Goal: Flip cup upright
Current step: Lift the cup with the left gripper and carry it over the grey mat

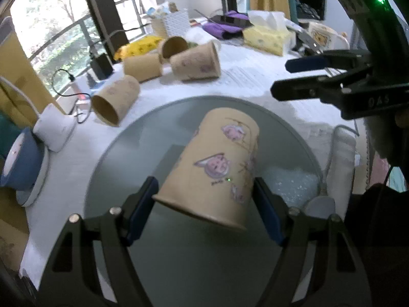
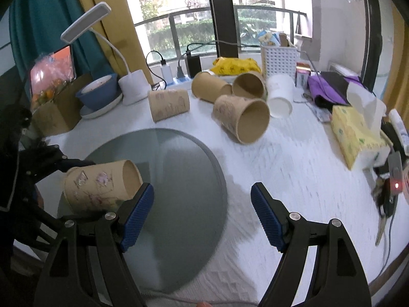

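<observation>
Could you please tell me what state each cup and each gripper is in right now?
held paper cup: gripped, tilted, not upright.
left gripper: shut on the held paper cup.
right gripper: open, holding nothing.
four brown cups: lying on their sides on the table.
white cup: appears to stand rim down.
</observation>
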### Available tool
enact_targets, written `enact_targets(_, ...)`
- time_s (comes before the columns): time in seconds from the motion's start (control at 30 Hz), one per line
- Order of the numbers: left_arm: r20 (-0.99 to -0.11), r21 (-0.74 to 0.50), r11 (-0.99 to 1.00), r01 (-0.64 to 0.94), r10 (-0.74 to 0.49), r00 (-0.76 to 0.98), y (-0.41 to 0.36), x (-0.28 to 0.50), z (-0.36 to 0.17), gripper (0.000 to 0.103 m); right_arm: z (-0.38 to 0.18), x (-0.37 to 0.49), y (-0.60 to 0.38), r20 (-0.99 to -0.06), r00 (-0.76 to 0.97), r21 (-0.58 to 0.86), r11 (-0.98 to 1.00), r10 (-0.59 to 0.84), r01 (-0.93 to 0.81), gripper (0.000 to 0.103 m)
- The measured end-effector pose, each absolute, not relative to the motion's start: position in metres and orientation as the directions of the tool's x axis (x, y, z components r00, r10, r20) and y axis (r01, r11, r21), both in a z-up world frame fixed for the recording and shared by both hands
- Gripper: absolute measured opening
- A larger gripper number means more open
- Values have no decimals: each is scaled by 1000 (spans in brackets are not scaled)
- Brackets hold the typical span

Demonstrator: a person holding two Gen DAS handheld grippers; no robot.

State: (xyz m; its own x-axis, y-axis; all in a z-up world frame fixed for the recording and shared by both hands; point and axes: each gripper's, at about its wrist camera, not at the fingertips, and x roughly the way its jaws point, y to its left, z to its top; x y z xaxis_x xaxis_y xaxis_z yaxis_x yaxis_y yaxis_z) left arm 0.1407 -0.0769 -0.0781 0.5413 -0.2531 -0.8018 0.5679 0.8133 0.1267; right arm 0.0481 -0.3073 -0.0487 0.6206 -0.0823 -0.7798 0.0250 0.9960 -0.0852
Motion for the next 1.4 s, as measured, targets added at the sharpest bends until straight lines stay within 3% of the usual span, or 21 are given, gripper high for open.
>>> enact_targets(0.57, -819, 77, 812, 578, -279, 501, -80, 139, -83, 79, -55, 51, -307, -801, 596, -88, 996, -55, -26, 81)
enact_targets(1.03, -797, 2, 836, 549, -330, 505, -65, 134, -78, 80, -56, 63, -288, -830, 558, -127, 977, -11, -170, 81)
enact_targets(1.1, -790, -22, 836, 548, -350, 503, -63, 133, -77, 95, -57, 65, -286, -832, 554, -128, 976, -8, -178, 81)
enact_targets(1.13, -787, -25, 841, 541, -350, 507, -61, 134, -76, 96, -57, 67, -285, -834, 552, -128, 975, -7, -181, 81)
enact_targets(1.4, -775, -26, 861, 508, -338, 534, -50, 130, -72, 96, -56, 72, -275, -846, 533, -136, 960, 17, -246, 81)
